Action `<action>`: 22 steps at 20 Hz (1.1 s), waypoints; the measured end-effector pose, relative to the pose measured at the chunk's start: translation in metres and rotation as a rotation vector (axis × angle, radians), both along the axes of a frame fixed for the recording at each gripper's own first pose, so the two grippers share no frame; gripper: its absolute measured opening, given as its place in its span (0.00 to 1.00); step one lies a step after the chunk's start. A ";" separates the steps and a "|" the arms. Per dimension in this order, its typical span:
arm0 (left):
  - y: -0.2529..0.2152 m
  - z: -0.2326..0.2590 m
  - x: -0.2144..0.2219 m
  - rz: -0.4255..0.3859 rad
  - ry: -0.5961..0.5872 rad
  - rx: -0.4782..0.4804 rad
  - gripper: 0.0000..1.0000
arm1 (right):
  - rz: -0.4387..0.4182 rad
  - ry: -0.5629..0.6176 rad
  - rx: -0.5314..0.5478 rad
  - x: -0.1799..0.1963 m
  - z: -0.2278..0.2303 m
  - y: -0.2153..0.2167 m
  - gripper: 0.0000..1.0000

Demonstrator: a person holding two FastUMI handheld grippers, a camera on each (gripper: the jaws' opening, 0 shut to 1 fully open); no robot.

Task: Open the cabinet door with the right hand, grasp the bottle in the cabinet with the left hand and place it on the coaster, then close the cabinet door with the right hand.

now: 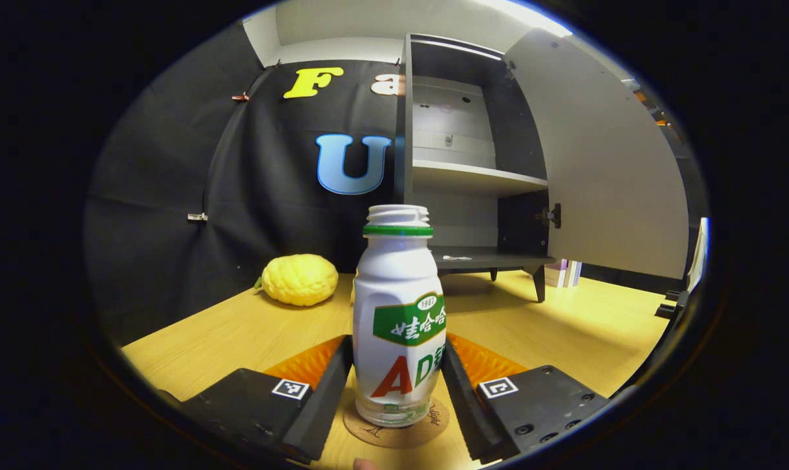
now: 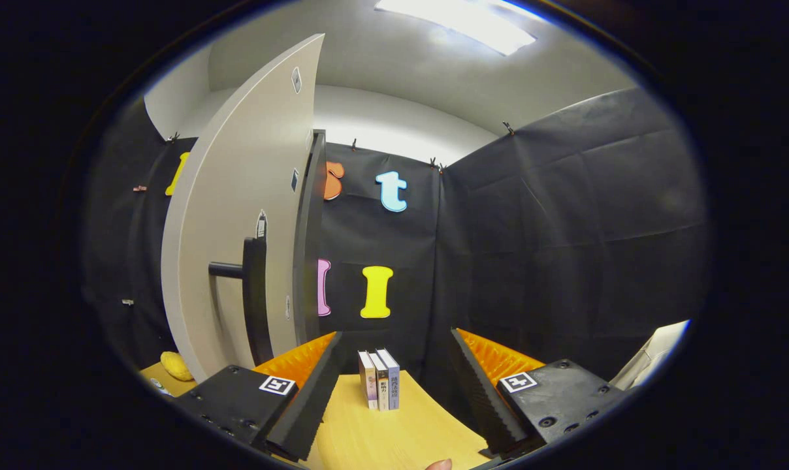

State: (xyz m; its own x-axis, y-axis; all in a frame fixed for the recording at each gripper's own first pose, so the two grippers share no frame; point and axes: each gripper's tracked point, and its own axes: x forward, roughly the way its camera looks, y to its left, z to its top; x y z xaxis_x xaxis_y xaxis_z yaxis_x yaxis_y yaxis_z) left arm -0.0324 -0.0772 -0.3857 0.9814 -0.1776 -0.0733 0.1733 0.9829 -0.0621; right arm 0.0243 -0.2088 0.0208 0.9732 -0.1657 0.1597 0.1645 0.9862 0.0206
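A white bottle (image 1: 398, 313) with a green label and no cap stands upright on a round cork coaster (image 1: 394, 431) on the wooden table. My left gripper (image 1: 398, 346) is shut on the bottle, one finger against each side of its body. Behind it the cabinet (image 1: 473, 176) stands open, shelves bare, its pale door (image 1: 603, 163) swung out to the right. In the right gripper view, my right gripper (image 2: 394, 346) is open with nothing between its fingers. The open door (image 2: 238, 196) and its black handle (image 2: 254, 294) are just to its left.
A bumpy yellow fruit (image 1: 300, 279) lies on the table left of the cabinet. A few books (image 2: 379, 378) stand upright ahead of the right gripper, by the black cloth wall. A white object (image 2: 656, 352) leans at the far right edge.
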 end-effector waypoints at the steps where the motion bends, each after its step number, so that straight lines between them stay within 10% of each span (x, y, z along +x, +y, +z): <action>1: -0.002 -0.003 0.000 -0.003 0.002 0.001 0.80 | -0.004 0.001 0.002 0.000 -0.002 0.000 0.98; 15: 0.008 0.012 -0.056 0.009 0.145 0.043 0.90 | -0.028 0.062 0.020 0.008 0.009 -0.003 0.97; 22: 0.004 0.138 -0.070 0.021 0.085 0.014 0.90 | 0.003 0.081 -0.006 0.017 0.025 0.005 0.95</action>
State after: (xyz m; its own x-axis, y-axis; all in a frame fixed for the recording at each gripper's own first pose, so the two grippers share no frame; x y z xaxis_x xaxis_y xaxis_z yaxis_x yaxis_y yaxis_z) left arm -0.1022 -0.0736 -0.2479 0.9750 -0.1552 -0.1591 0.1471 0.9872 -0.0617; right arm 0.0414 -0.2042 0.0454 0.9835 -0.1615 0.0816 0.1620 0.9868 0.0013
